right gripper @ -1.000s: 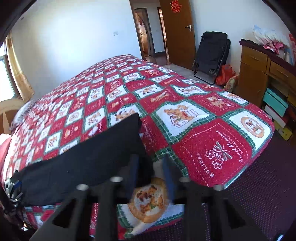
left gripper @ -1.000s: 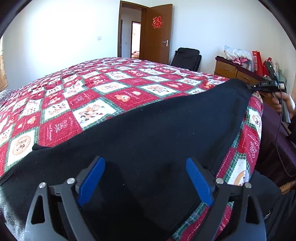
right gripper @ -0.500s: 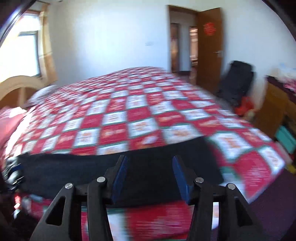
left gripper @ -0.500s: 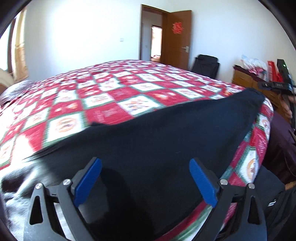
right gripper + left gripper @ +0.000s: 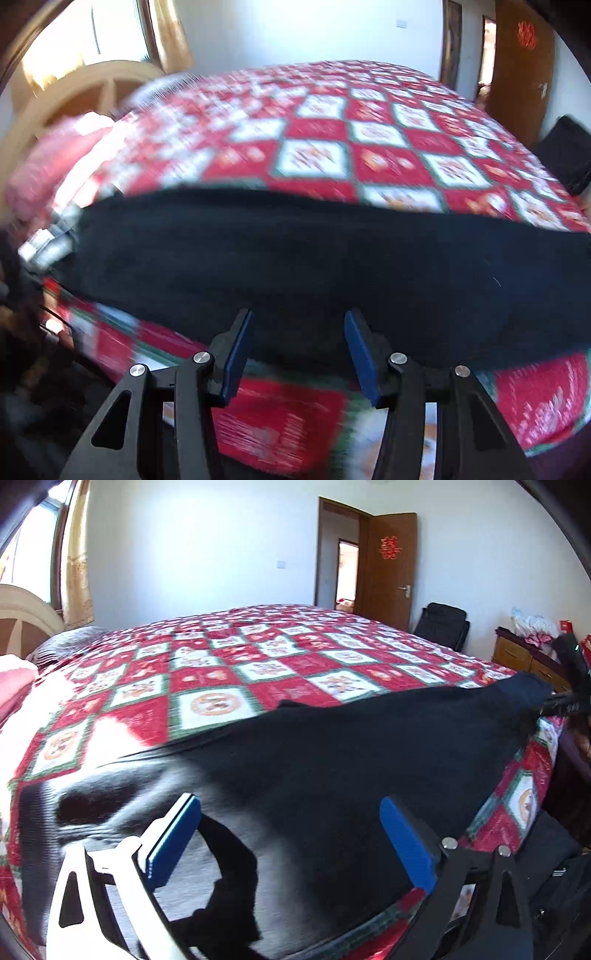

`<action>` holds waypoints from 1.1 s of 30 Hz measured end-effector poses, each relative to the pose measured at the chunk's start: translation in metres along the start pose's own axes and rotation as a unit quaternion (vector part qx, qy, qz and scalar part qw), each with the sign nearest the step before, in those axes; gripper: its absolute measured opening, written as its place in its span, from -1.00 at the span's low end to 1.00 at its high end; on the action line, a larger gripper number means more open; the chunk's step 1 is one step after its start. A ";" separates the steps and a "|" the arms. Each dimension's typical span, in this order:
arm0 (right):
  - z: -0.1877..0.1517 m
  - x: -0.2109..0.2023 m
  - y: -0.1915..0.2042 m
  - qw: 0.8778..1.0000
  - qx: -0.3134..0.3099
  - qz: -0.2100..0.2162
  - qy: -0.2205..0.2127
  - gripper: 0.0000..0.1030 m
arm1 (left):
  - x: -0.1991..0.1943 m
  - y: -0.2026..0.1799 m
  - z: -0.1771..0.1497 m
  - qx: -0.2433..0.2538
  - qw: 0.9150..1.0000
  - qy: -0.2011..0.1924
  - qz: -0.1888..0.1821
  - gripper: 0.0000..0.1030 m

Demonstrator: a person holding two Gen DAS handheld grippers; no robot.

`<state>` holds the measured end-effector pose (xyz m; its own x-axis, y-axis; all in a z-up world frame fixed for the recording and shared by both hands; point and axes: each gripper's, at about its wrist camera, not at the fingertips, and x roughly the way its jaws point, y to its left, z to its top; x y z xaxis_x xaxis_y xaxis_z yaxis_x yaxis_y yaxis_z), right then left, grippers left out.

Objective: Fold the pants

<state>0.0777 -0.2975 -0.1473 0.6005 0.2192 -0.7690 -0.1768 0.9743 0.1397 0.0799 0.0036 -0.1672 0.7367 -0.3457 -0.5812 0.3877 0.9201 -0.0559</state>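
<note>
The left gripper (image 5: 290,834) had its jaws set wide apart, with nothing between the blue pads. It hovered over the waist end of the black pants (image 5: 332,768); whether the pads touched the cloth could not be told. The right gripper (image 5: 297,350) also had its jaws apart and empty. It was positioned at the near edge of the pants (image 5: 314,258), over the hanging side of the bed.

The pants lay flat and lengthwise along the near edge of the bed, on a red, white and green patchwork quilt (image 5: 258,672). In the left wrist view, the far leg end reached the right-hand corner of the bed, just beside the right gripper (image 5: 565,701).

Beyond the bed stood a wooden headboard (image 5: 74,96), a pink pillow (image 5: 51,162), an open brown door (image 5: 388,568), a black folded chair (image 5: 443,624) and a wooden dresser (image 5: 524,661). The right wrist view was motion-blurred.
</note>
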 end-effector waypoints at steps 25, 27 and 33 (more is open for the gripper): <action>0.133 0.208 0.213 0.953 0.068 0.241 0.172 -0.42 | -0.024 0.077 -0.019 -0.090 0.993 -0.043 0.060 0.99; 0.135 0.211 0.208 0.949 0.090 0.249 0.173 -0.76 | -0.027 0.081 -0.019 -0.098 0.992 -0.049 0.065 0.99; 0.150 0.175 0.214 0.959 0.071 0.256 0.095 -0.91 | -0.032 0.107 -0.022 -0.136 0.984 -0.051 0.099 1.00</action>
<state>0.2619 -0.0429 -0.1583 0.3077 0.6700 -0.6756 -0.2935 0.7422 0.6025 0.0862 0.1173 -0.1726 0.8395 -0.1585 -0.5197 0.0778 0.9817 -0.1736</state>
